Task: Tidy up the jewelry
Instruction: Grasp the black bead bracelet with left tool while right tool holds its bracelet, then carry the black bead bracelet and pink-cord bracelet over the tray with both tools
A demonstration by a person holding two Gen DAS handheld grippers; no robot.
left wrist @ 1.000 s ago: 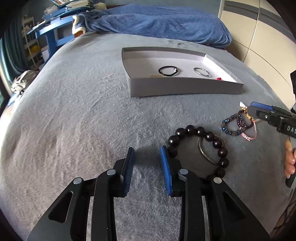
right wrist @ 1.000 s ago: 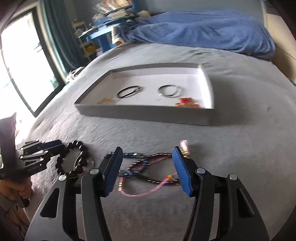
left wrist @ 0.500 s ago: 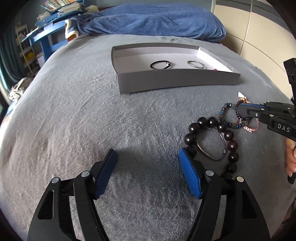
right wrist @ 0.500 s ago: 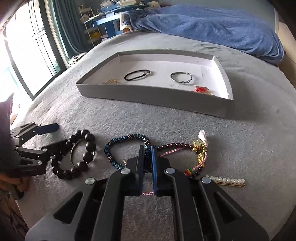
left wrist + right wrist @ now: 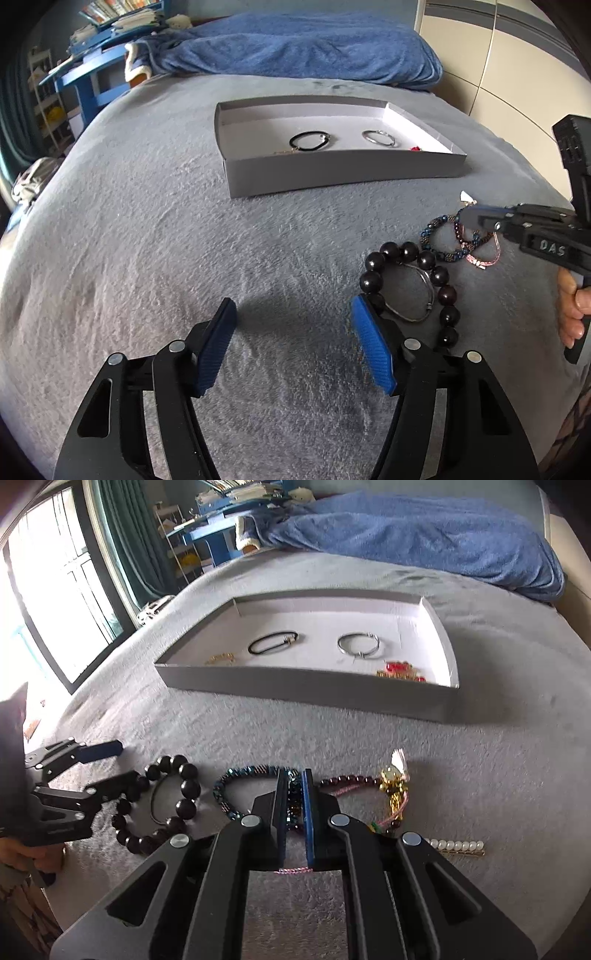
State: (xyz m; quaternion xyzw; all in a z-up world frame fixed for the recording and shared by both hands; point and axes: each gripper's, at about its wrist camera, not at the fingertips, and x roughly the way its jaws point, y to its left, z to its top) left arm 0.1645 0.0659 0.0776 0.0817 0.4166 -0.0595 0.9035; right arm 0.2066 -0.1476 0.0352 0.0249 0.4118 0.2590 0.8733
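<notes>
My right gripper [image 5: 294, 779] is shut on the blue beaded bracelet [image 5: 236, 773], which lies on the grey bedspread tangled with a dark red bead bracelet [image 5: 351, 779] and a pink cord. It shows from the side in the left wrist view, right gripper [image 5: 469, 216]. To their left lies a large dark bead bracelet [image 5: 409, 252] with a thin metal bangle [image 5: 417, 317] inside it. My left gripper [image 5: 293, 310] stands just left of that bracelet, its jaws closing slightly with only bedspread between them. The grey tray [image 5: 332, 173] holds a black hair tie [image 5: 309, 141] and a silver bangle [image 5: 377, 136].
A red and gold piece [image 5: 399, 668] and a gold chain [image 5: 221, 659] also lie in the tray. A pearl hair clip [image 5: 454, 846] rests at the right. A blue blanket [image 5: 314, 48] is piled beyond the tray; a window [image 5: 55, 590] is at the left.
The right gripper has closed on the blue beaded bracelet. The left gripper's jaws have spread wide, and its right finger has come off the dark bead bracelet.
</notes>
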